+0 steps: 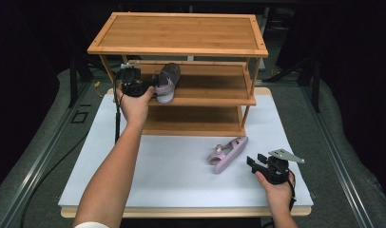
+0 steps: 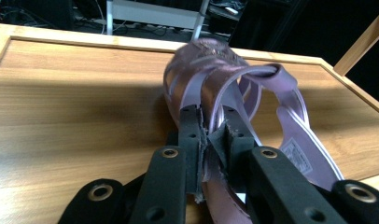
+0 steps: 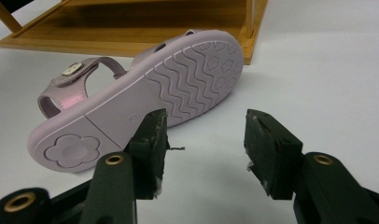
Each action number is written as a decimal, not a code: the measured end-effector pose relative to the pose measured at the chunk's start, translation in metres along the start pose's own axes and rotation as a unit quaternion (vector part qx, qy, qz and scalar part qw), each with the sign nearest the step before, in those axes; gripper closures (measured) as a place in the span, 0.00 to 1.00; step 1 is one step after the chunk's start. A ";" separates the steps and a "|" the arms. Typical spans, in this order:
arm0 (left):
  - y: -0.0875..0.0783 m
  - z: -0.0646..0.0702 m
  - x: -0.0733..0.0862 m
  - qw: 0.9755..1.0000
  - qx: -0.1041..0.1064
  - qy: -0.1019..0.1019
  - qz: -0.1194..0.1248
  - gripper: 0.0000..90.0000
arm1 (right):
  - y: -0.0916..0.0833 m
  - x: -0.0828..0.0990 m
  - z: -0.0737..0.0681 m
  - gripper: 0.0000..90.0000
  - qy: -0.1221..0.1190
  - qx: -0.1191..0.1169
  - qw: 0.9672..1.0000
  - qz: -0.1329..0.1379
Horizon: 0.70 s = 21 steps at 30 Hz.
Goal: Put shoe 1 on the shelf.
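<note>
While the left gripper (image 1: 144, 90) pokes into the middle shelf of the wooden rack (image 1: 181, 47) in the high view, it's got one purple sandal (image 1: 166, 81) by a strap, and that shoe sits on the shelf board straight ahead of its tips. The other sandal (image 1: 227, 153) lies on the white table (image 1: 158, 175), just ahead and to the left of the right gripper (image 1: 256, 162), heel end closer to it, long axis running away toward the rack's foot. So the right hand is clearly the nearer one for that shoe.

Left gripper view: the jaws are nearly together with a thin strap (image 2: 214, 135) pinched between the pads, so I'd call it still grasping, though loosely. The shoe rests on the shelf right past the tips.

Right gripper view: jaws wide apart, nothing between them, released. The second sandal (image 3: 145, 98) lies on its side just beyond and left of the left fingertip (image 3: 150, 140), wavy sole facing the gripper, heel nearest, toe pointing off toward the rack. My guess is that the coming grab needs a shift left and forward.
</note>
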<state>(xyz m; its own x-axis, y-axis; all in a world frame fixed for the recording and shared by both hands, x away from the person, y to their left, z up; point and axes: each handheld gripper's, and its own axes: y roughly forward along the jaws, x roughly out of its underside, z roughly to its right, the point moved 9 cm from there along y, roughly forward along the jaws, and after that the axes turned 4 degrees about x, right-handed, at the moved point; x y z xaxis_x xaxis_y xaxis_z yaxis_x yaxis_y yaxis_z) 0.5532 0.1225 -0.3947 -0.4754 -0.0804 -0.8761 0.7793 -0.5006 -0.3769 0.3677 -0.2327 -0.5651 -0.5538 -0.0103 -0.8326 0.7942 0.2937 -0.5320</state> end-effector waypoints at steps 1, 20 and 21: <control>0.001 0.000 0.000 1.000 0.002 -0.003 0.001 0.89 | 0.000 0.000 0.000 0.54 0.000 0.000 1.000 0.000; -0.015 0.010 -0.007 0.999 0.035 -0.006 0.028 0.61 | 0.001 -0.002 -0.001 0.56 -0.012 0.007 1.000 0.001; -0.017 0.011 -0.007 0.999 0.038 -0.006 0.030 0.60 | 0.001 -0.002 -0.002 0.57 -0.014 0.006 1.000 0.002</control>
<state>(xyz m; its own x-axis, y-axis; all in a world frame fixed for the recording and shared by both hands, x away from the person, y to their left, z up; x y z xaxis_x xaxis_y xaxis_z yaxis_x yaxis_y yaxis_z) 0.5390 0.1224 -0.3786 -0.4336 -0.1215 -0.8929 0.7739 -0.5578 -0.3000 0.3691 -0.2303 -0.5632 -0.5444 -0.0359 -0.8380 0.7991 0.2814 -0.5312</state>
